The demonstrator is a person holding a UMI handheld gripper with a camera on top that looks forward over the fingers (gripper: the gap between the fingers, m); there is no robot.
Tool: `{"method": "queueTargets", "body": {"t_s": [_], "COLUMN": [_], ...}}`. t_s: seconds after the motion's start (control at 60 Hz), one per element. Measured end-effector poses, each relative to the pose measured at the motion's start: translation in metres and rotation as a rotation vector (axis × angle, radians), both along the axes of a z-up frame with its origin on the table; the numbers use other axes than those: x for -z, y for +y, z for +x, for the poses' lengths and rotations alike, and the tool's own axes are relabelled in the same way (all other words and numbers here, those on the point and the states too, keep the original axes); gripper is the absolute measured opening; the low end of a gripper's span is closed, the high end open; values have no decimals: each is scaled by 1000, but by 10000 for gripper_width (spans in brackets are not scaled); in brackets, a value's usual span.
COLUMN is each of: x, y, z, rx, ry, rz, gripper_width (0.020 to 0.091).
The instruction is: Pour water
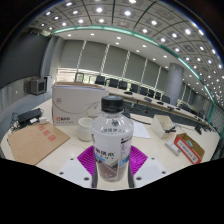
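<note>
A clear plastic water bottle [111, 138] with a dark cap and a white label stands upright between my fingers, filling the space between the two magenta pads [87, 160]. My gripper [111, 172] is shut on the bottle, both pads pressing its lower body. Just behind the bottle to the left sits a white cup [86, 127] on the white table [60, 165]. The bottle's base is hidden below the fingers.
A white cardboard box [76, 100] stands behind the cup. A brown flat carton [38, 143] lies to the left, and a small red-and-white box [189, 146] to the right. Desks and chairs fill the room beyond.
</note>
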State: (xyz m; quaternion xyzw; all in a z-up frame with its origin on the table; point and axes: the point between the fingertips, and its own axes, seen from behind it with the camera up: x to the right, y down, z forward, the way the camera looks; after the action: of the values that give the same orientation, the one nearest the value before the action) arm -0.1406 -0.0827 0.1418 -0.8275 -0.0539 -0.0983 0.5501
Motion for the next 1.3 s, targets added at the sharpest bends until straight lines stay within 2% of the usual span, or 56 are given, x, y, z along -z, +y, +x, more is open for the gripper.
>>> {"method": "queueTargets", "body": {"t_s": [0.15,0.283,0.4,0.567,0.7,0.85,1.0,1.117,1.3], "x": [-39,-56,-48,-30,-18,-11,-9,-12,-24], "y": [63,126,181,238,261,270,268,263,252], "z": [43,61,59,44,31,23,11,12,12], "rx": [13,-21,-85,-223,-316,-373,-422,-412,-382], "ry": [-245,-517,-811,-1264,-1555,-1741,-1774,-1694,-1237], "rz": [13,6,-20,-10,11,27,59,51,73], "gripper_width": [413,413,413,410,412,411,412,413,413]}}
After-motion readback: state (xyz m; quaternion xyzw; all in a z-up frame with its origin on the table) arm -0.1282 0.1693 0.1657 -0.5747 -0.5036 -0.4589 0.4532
